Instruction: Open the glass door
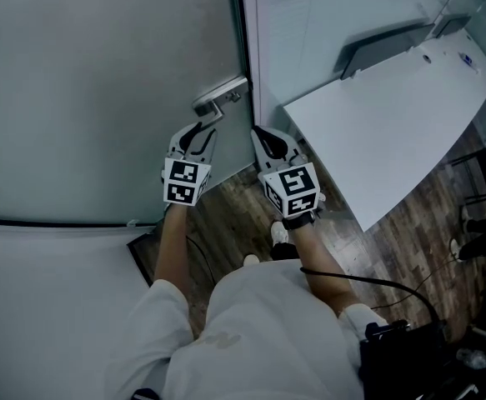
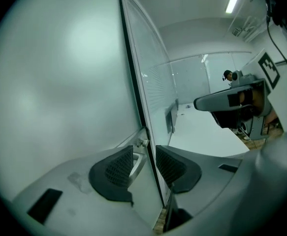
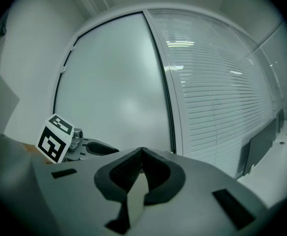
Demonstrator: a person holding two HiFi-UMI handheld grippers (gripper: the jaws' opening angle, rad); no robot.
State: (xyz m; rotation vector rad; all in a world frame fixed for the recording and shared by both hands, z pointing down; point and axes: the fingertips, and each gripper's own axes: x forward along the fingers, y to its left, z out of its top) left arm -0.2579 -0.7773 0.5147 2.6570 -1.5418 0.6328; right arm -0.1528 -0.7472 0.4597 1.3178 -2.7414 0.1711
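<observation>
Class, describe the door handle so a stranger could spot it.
Start at the frosted glass door on the left. Follow its right edge to the silver lever handle. It is the only metal fitting there, just ahead of the left gripper.

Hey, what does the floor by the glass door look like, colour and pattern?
Dark brown wood-grain planks; the floor shows best in the head view.

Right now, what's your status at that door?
Left gripper open, at door handle. Right gripper shut, empty. Glass door closed. Nothing in the way.
</observation>
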